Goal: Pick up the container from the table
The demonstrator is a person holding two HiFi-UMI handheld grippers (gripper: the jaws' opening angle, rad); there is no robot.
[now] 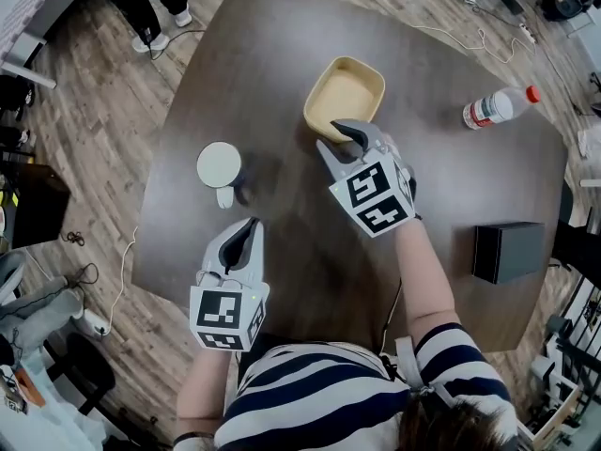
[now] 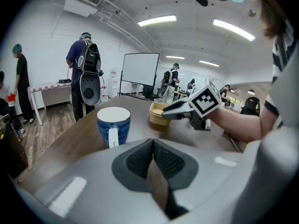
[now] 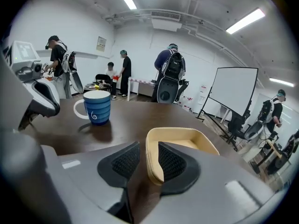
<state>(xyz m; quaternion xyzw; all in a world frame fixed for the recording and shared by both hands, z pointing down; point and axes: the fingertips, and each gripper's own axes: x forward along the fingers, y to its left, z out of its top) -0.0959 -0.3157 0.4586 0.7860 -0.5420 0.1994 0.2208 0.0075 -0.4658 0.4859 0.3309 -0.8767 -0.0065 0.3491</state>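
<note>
The tan square container (image 1: 347, 90) sits on the dark table (image 1: 272, 54), just beyond the middle. My right gripper (image 1: 346, 139) is at its near rim. In the right gripper view one pad is outside the near wall and the other inside, so the right gripper (image 3: 148, 161) is shut on the container (image 3: 198, 135), which still rests on the table. The left gripper view shows the container (image 2: 157, 114) with the right gripper (image 2: 169, 114) on it. My left gripper (image 1: 248, 230) hovers near the table's front with its pads together, shut on nothing (image 2: 153, 157).
A blue mug with a white inside (image 1: 220, 167) stands left of the container, just ahead of the left gripper. A plastic bottle with a red cap (image 1: 498, 107) lies at the far right. A black box (image 1: 508, 251) sits near the right edge. People stand beyond the table.
</note>
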